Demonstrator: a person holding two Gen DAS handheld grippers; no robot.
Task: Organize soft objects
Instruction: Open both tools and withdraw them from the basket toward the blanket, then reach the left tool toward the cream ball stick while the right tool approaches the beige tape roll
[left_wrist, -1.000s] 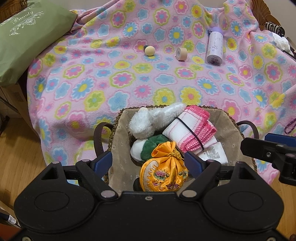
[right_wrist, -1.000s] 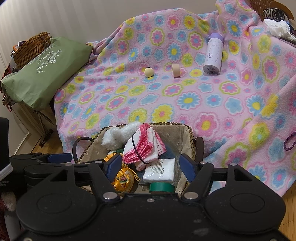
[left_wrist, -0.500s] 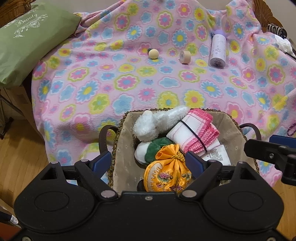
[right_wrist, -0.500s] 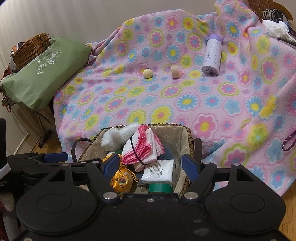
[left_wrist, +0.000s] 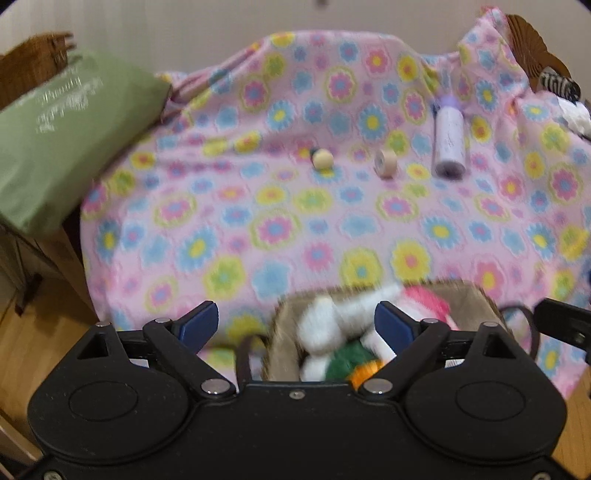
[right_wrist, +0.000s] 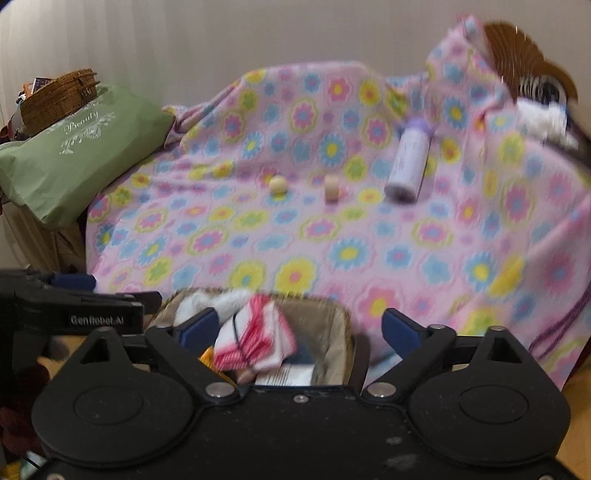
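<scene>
With both my left gripper and right gripper just spread wide and empty above the basket of soft things, I judge I'm between picks, next choosing the pink-striped cloth.

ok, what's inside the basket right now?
In the basket: a white plush, a green soft item, an orange pouch, a pink-and-white cloth bundle and a white packet. The gripper bodies hide its near part and bottom.
</scene>
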